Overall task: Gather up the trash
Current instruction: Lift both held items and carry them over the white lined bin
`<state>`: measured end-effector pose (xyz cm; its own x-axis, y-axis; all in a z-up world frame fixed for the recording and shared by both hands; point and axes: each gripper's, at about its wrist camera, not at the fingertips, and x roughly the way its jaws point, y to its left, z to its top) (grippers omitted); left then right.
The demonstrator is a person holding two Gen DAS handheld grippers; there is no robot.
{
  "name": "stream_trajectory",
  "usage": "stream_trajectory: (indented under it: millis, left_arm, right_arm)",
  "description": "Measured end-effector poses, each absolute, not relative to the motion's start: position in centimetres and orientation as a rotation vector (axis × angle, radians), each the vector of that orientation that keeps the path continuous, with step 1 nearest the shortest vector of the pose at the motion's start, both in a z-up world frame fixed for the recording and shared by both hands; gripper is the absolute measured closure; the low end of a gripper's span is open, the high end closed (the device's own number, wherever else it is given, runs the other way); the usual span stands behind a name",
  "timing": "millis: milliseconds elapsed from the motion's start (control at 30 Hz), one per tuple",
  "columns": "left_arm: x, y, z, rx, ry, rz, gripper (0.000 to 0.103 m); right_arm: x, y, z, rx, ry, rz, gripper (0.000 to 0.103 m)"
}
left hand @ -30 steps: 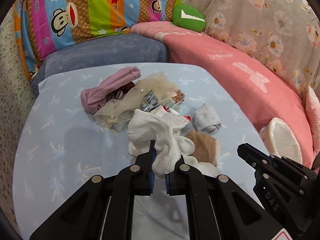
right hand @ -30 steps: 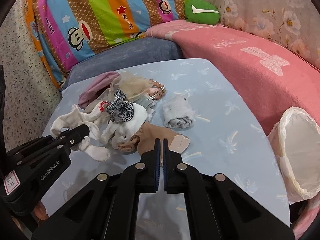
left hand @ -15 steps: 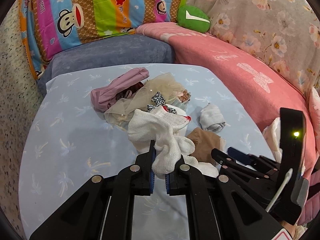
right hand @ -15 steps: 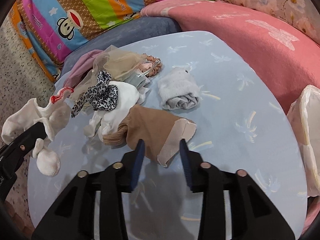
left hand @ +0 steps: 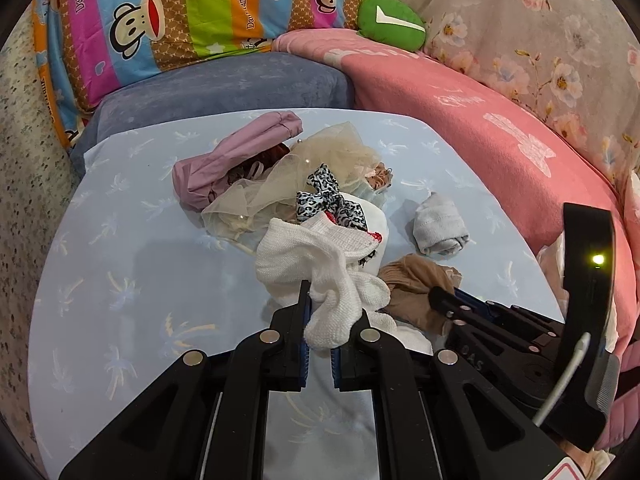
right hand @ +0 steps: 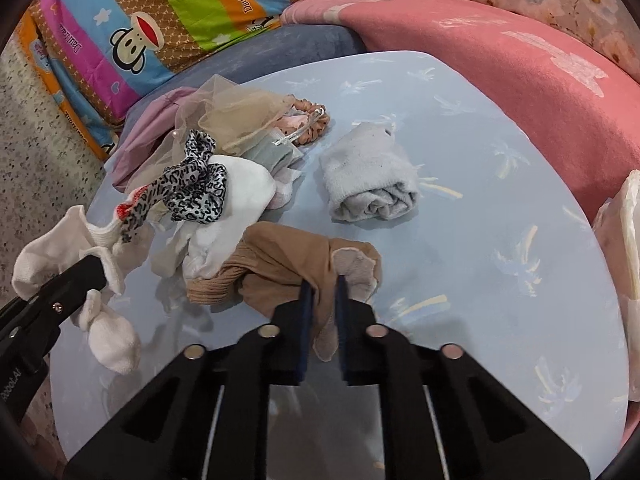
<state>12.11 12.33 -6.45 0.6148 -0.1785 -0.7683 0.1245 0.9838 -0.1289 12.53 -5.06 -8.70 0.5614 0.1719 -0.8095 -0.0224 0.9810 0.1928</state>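
Pink sofa cover [left hand: 472, 120], curving round the far and right sides of the table [left hand: 120, 280]. Striped cartoon-monkey cushion [left hand: 180, 20], propped behind a blue-grey seat [left hand: 224, 80]; green cushion [left hand: 390, 20] at the corner beside it. Table: round, pale blue with a palm print, carrying a heap of cast-off cloth near its middle. White bag [right hand: 620, 240], open, at the table's right edge. Heap, far to near: lilac cloth [left hand: 232, 152]; beige netting [left hand: 320, 160] draped partly over it; leopard-print scrunchie [left hand: 328, 200] on top of a white garment. Rolled grey sock [right hand: 368, 176], lying alone, apart from the heap on its right. Tan stocking [right hand: 280, 264], on the table at the heap's near edge, its pale toe end pinched in the right claw [right hand: 320, 292], which has just been closing onto it. White knit sock [left hand: 320, 264], clamped in the closed left claw [left hand: 320, 320], its ends hanging to both sides.
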Motion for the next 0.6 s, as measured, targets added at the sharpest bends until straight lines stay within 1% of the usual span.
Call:
stream_trajectory:
  millis: [267,467,600]
  left_arm:
    - [10.6,9.9,-3.9,-0.041,0.841,-0.217,0.097]
    - [9.3,4.8,-0.5,-0.013,0.782,-0.323,0.097]
    - [8.7,0.1,1.5,0.014,0.741,-0.423,0.097]
  right_arm:
    - [8.7,-8.5,-3.3,0.189,0.820,0.110,0.097]
    - [6.0,-13.4,1.2,0.201,0.696,0.024,0.097]
    - [4.7,-17.0,2.9,0.213,0.636,-0.061,0.097]
